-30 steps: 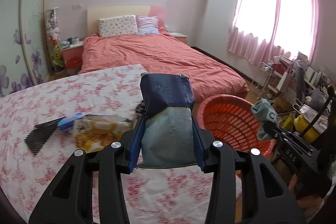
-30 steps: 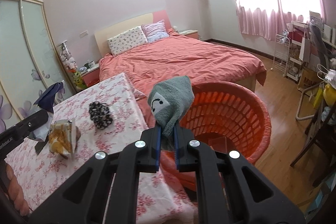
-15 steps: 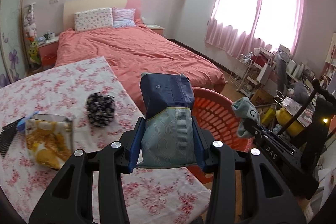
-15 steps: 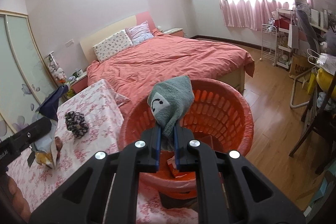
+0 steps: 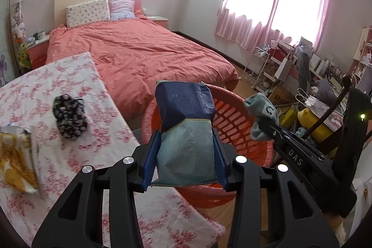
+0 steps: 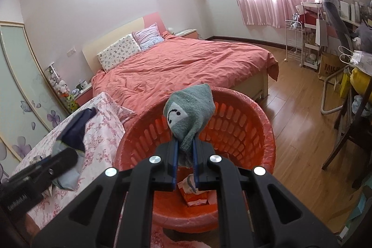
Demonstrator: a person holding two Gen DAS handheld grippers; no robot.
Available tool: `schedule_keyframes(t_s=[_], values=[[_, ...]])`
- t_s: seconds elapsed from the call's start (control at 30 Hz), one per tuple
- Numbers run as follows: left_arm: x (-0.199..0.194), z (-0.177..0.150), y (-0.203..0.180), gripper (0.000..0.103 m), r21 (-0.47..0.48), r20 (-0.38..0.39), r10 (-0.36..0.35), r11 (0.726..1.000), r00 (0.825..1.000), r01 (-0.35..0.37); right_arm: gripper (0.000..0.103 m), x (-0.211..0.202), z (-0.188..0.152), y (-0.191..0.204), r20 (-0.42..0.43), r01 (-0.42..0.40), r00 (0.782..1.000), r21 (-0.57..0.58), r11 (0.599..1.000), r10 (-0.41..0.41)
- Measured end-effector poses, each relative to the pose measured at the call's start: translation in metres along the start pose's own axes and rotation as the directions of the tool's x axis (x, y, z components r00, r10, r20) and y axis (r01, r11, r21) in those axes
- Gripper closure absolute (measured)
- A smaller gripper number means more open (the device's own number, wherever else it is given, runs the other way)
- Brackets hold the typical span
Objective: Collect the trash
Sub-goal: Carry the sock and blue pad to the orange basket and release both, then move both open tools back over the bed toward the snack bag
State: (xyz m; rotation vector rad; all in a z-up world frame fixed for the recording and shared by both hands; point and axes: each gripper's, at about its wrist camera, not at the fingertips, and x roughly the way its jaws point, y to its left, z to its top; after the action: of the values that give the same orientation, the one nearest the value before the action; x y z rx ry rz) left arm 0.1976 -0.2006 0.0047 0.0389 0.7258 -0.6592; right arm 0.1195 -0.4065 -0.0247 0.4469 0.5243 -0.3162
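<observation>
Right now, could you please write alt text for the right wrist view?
The right gripper holds a grey-green sock above an orange basket that stands beside a floral-covered table. A pink bed lies behind.

Bright daylight pours through the pink curtains (image 5: 274, 15) at two o'clock, blowing the window out white, fisheye curving and darkening the edges, floral tabletop (image 5: 76, 143) slightly blurred at eight o'clock.

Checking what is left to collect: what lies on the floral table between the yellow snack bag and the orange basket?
In the left wrist view, a black patterned scrunchie lies on the table between the yellow snack bag and the orange basket.
</observation>
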Motion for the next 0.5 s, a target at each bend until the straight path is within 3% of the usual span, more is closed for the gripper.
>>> schedule_keyframes(t_s=[0.13,0.2,0.23,0.3,0.5], values=[[0.013,0.000,-0.006,0.058,0.004,-0.023,-0.005,1.000,1.000,0.005,0.083,0.005,0.002,-0.002,0.002,-0.004,1.000,0.012,1.000,0.004],[0.020,-0.001,-0.009,0.050,0.007,-0.041,-0.001,1.000,0.999,0.002,0.068,0.008,0.003,-0.004,0.003,0.004,1.000,0.015,1.000,-0.004],[0.022,-0.001,-0.010,0.046,0.006,-0.046,0.002,1.000,0.999,-0.002,0.066,0.008,0.003,-0.005,0.006,0.009,1.000,0.014,1.000,-0.009],[0.024,-0.004,-0.010,0.042,0.004,-0.055,0.007,1.000,0.998,-0.007,0.062,0.007,0.002,-0.006,0.008,0.018,1.000,0.011,1.000,-0.018],[0.016,-0.013,0.002,0.041,-0.003,-0.076,0.039,0.999,0.996,-0.039,0.055,0.001,-0.004,-0.010,-0.002,0.048,0.999,0.008,0.999,-0.048]])
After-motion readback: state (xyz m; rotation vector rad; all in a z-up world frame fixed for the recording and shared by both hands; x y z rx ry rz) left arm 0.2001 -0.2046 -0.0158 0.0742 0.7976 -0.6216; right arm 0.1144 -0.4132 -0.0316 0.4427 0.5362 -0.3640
